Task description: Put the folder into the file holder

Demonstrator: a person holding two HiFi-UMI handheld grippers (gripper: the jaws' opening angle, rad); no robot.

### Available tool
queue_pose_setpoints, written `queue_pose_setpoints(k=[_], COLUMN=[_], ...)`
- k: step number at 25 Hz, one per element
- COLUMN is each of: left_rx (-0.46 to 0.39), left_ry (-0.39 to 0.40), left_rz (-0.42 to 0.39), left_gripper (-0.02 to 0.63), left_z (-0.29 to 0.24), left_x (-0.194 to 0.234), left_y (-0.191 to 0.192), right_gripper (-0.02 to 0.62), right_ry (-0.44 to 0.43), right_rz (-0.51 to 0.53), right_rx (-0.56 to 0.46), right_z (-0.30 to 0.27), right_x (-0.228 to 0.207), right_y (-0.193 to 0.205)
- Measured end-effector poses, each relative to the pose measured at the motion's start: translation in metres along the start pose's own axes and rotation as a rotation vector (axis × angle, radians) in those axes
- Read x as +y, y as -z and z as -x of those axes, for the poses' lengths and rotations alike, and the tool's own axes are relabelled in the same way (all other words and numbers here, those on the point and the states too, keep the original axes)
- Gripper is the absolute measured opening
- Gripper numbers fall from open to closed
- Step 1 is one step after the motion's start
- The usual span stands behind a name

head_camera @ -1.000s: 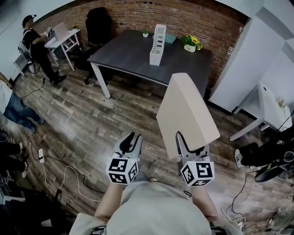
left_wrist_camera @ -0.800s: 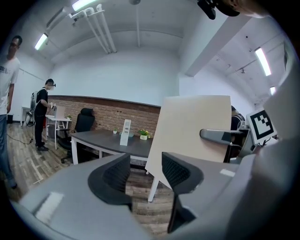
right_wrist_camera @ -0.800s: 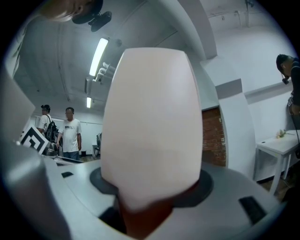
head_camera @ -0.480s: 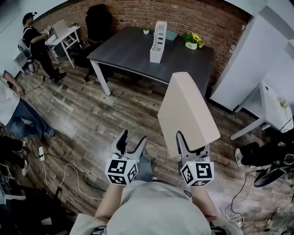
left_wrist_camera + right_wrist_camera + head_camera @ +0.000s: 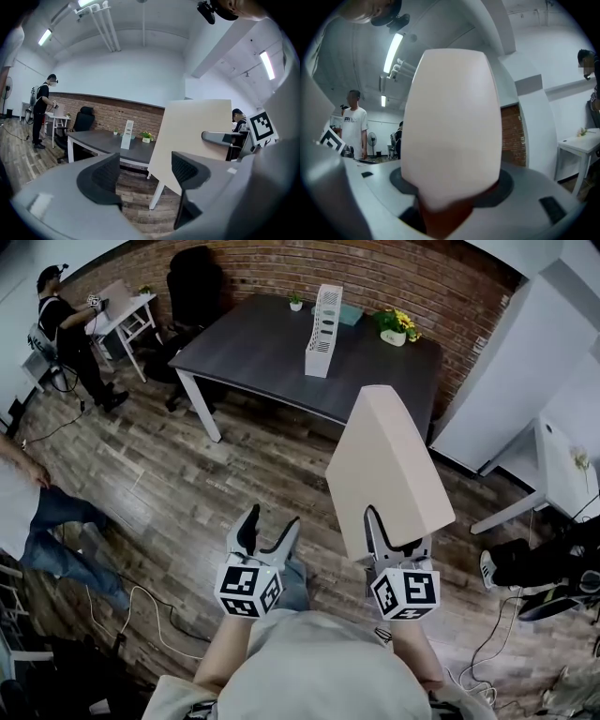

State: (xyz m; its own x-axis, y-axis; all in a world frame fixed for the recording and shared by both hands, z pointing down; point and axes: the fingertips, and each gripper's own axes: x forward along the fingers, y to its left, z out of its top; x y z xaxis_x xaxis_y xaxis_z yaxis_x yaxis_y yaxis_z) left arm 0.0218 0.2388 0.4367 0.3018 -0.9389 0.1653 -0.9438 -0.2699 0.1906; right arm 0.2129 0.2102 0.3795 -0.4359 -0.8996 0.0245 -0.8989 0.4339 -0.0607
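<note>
A tall beige card folder [image 5: 384,470], pinched at its near edge by the right gripper [image 5: 396,538] alone, is well short of the far white slotted file holder [image 5: 323,320] and could tip or slip, as the empty left gripper [image 5: 270,526] is opening its jaws.

Light grey short-sleeved top [image 5: 309,667], blue jeans [image 5: 296,583]. Left gripper [image 5: 270,525] and right gripper [image 5: 396,542]: pale grey shells, black ribbed jaw pads [image 5: 105,176], white cubes [image 5: 248,589] with black square markers. Left jaws opening, nothing between them.
</note>
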Motion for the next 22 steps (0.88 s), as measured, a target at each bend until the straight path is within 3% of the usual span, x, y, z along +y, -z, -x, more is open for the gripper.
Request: queue_pose_setpoints(k=[22], left_rx=[0.013], left_ry=[0.055], left_rz=[-0.006], left_gripper=[0.33], left_z=[-0.183], left_x=[0.169], left_y=[-0.08], right_gripper=[0.282], right_ry=[0.114], right_rz=[0.012], right_rx=[-0.051], right_z=[-0.24], right_x=[-0.012], right_y=[-0.048])
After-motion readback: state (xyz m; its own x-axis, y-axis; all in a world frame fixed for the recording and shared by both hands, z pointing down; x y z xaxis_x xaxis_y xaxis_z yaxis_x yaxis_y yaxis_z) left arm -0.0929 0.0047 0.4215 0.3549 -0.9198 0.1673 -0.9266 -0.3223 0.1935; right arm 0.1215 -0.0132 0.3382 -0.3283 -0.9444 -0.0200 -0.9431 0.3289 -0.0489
